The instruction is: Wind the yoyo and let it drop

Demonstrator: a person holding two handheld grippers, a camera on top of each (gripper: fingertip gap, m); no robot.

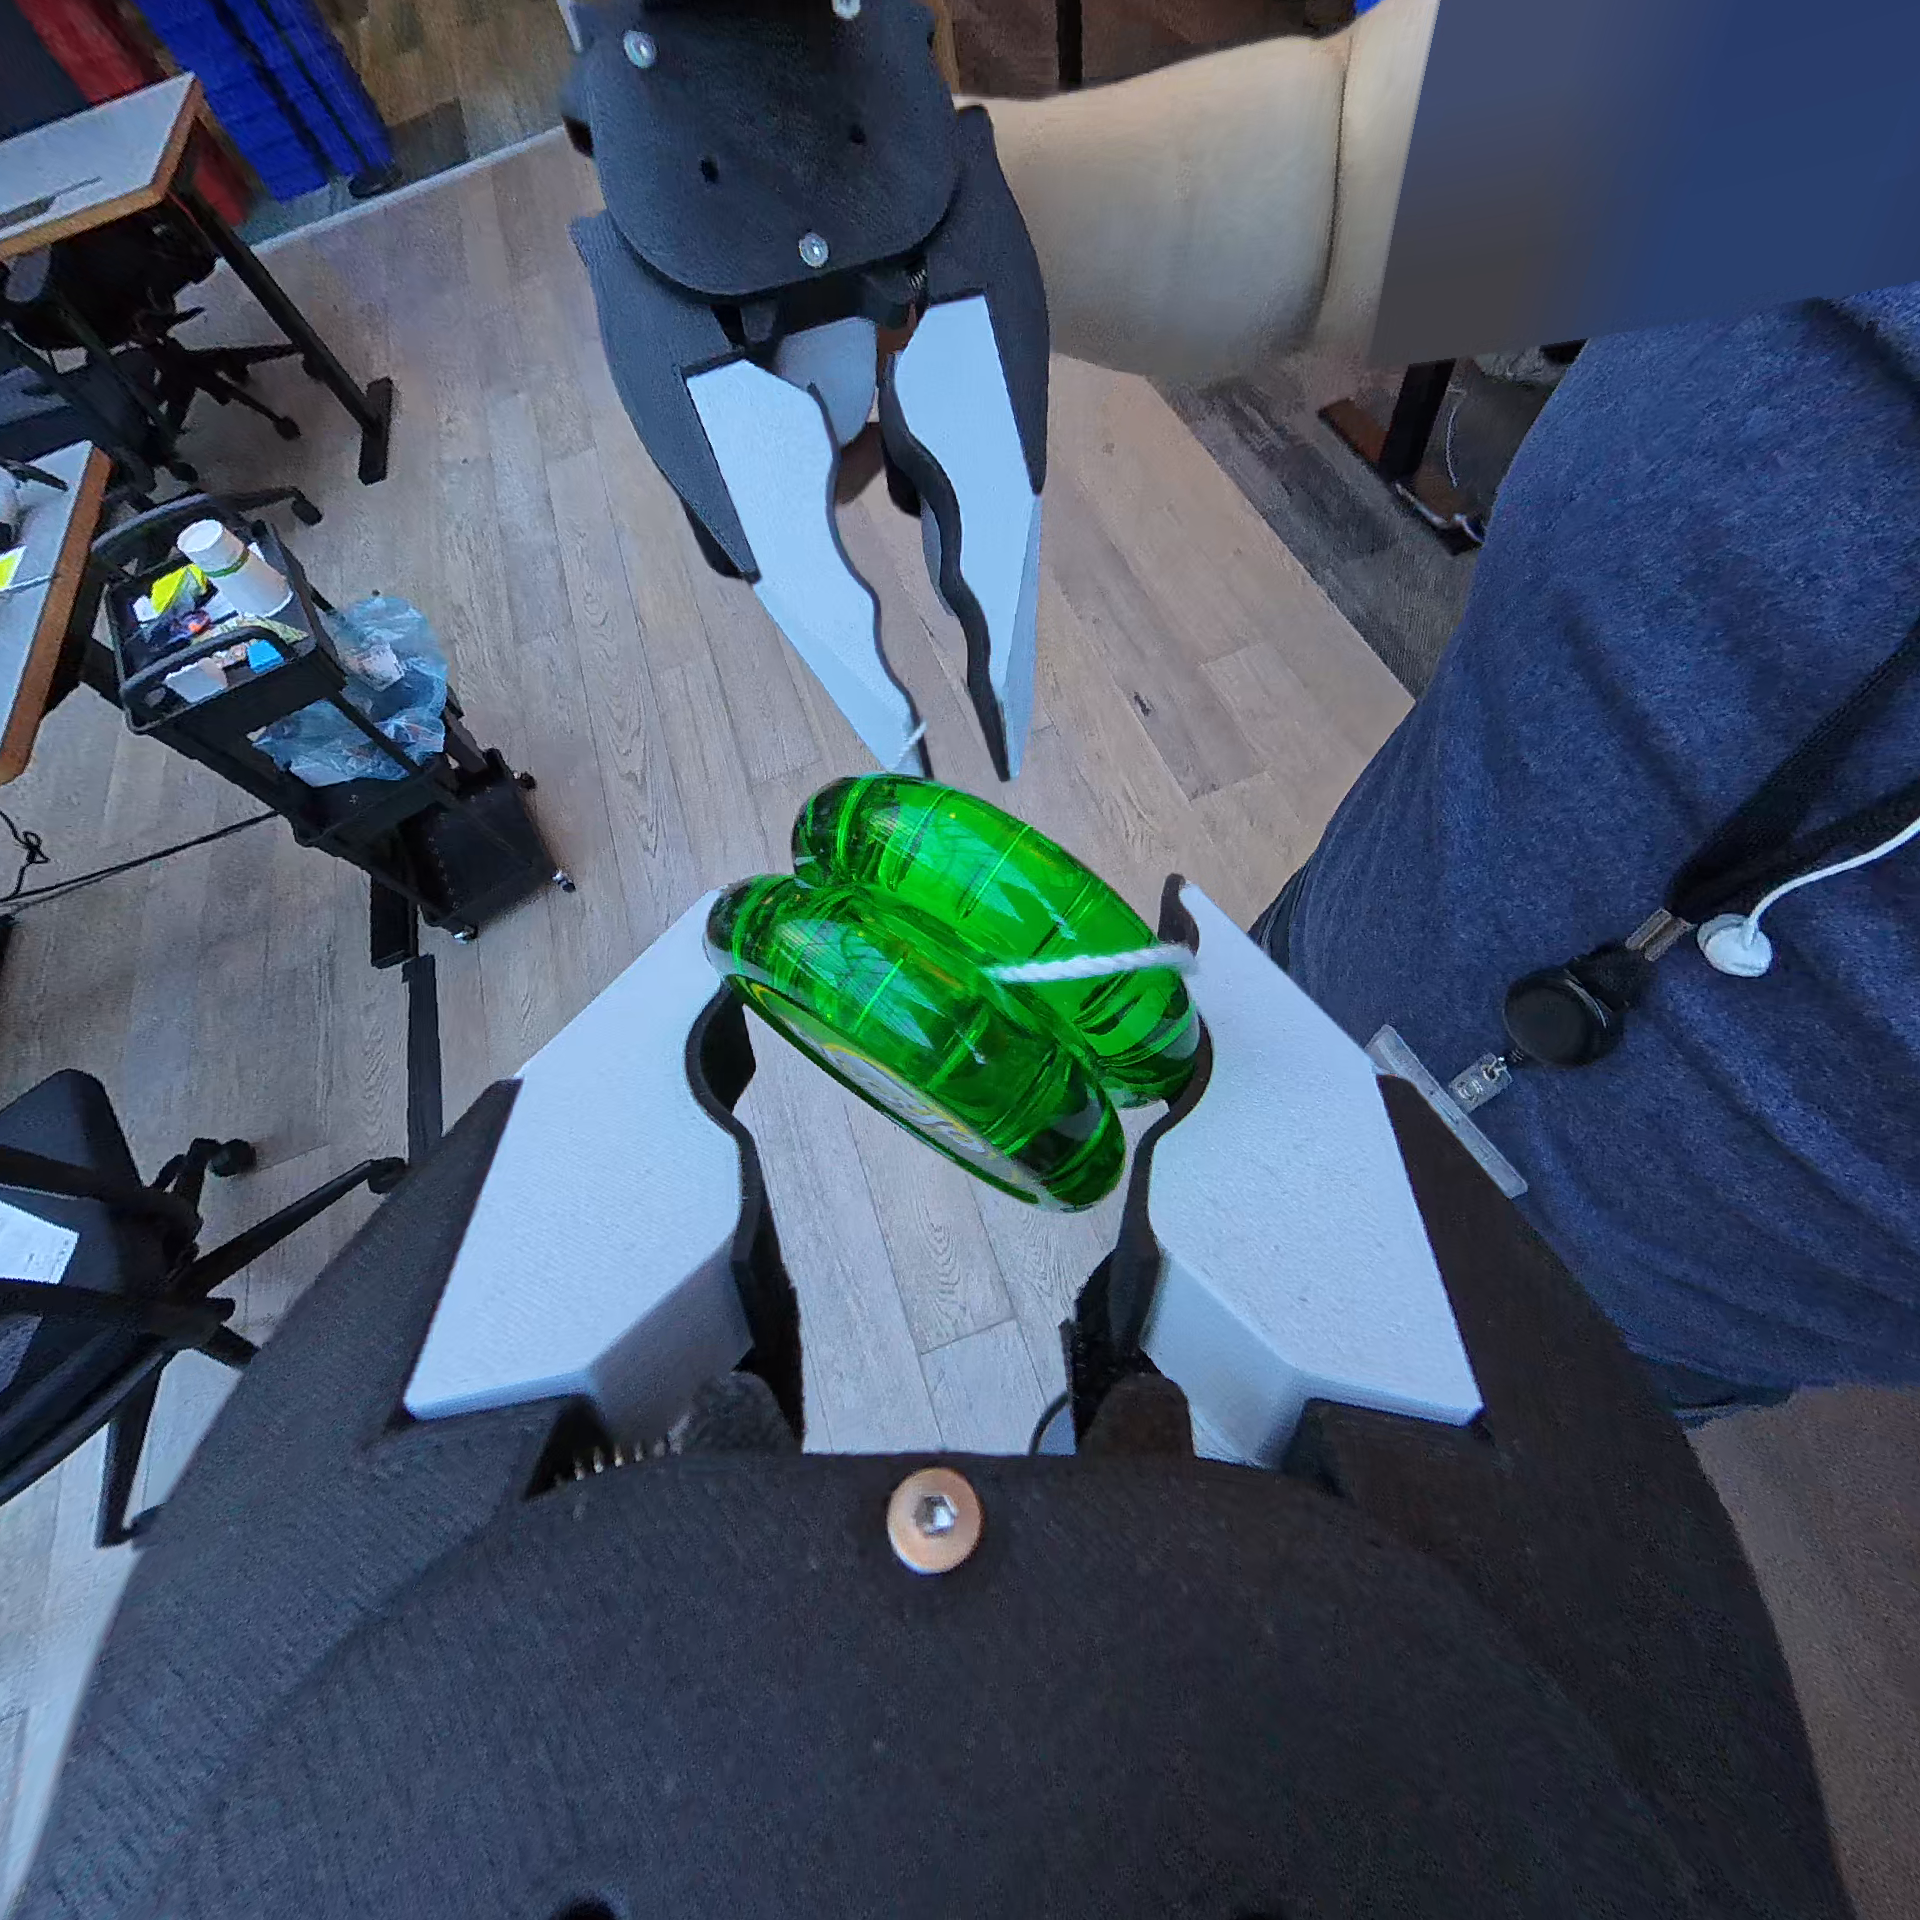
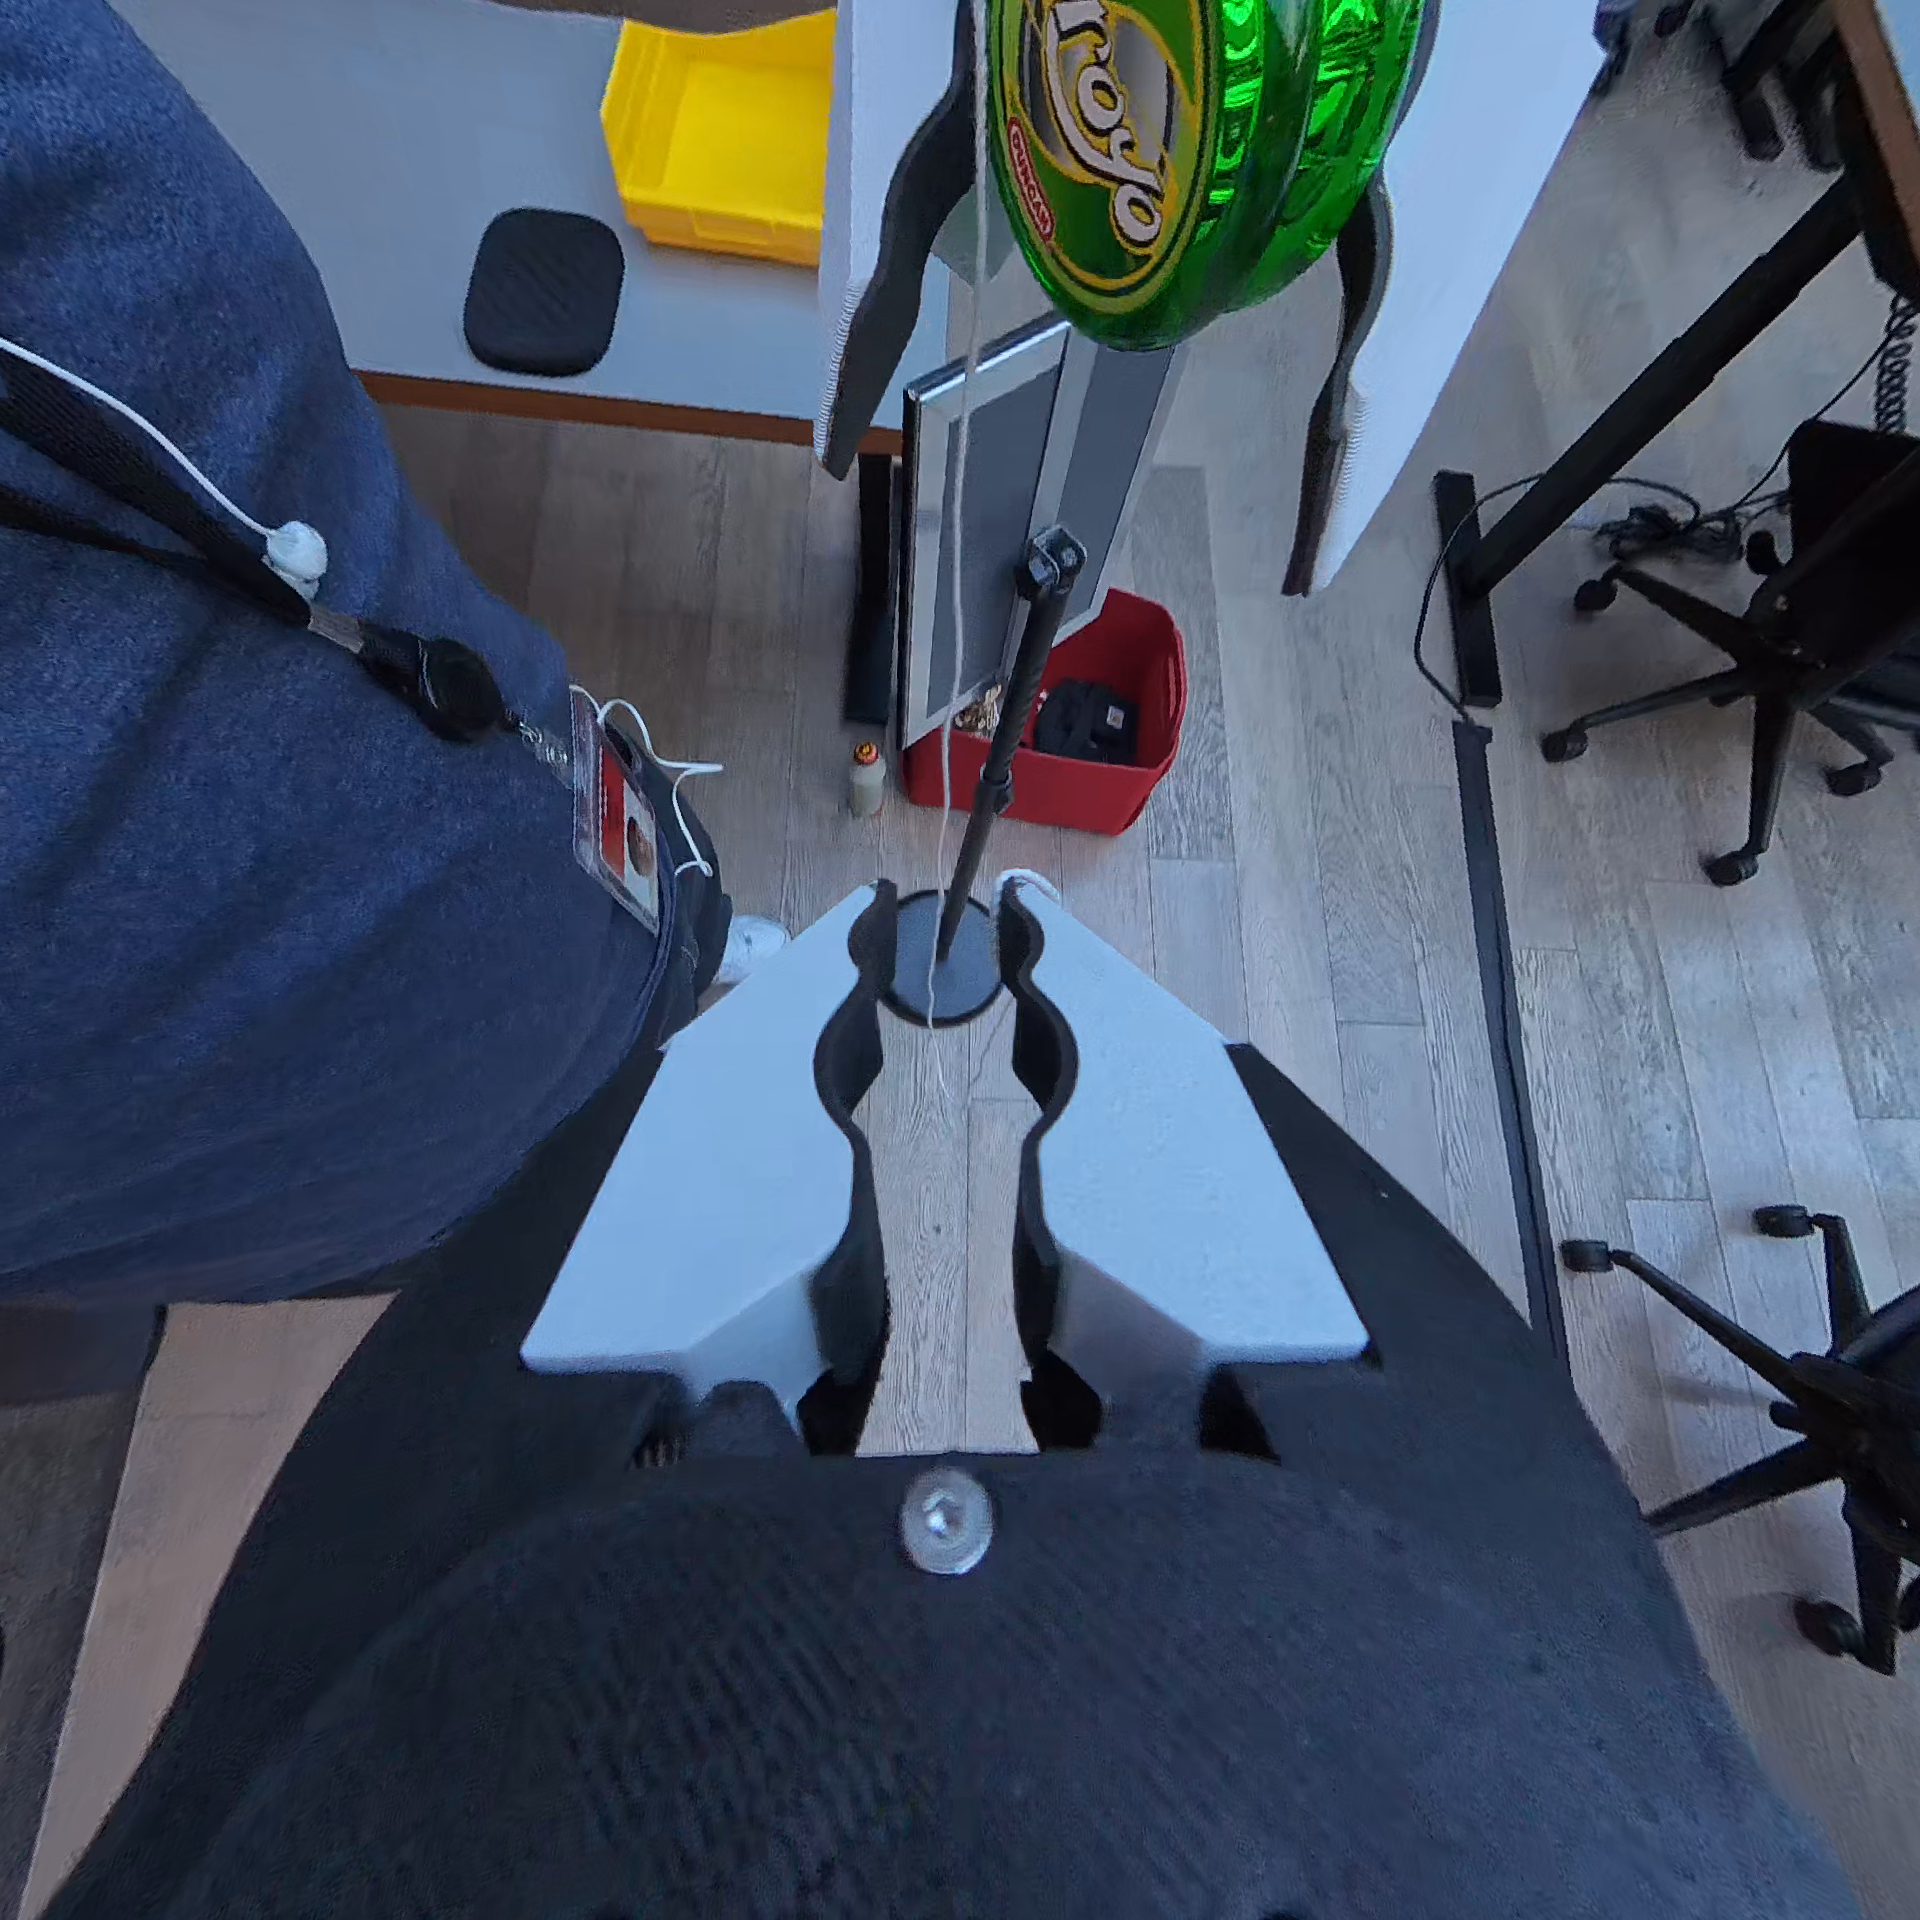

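- Left claw (image 1: pixel 951 1023) clamped on the green yoyo (image 1: pixel 951 987), pinched across its two outer faces, so the axle runs claw-finger to claw-finger and the groove faces up and out.
- Yoyo tilted a bit, held up in the air over the wood floor (image 1: pixel 582 644), nowhere near any counter.
- White string (image 1: pixel 1091 968) coming out of the groove, running sideways over the finger nearest the blue sweater (image 1: pixel 1662 831).
- Right claw (image 1: pixel 961 764) just past the yoyo, tips aimed down at the groove, slightly apart with a narrow gap, string end snagged at one tip.
- Seems like winding time: string needs to go round the groove, and right claw is the one placed for it.
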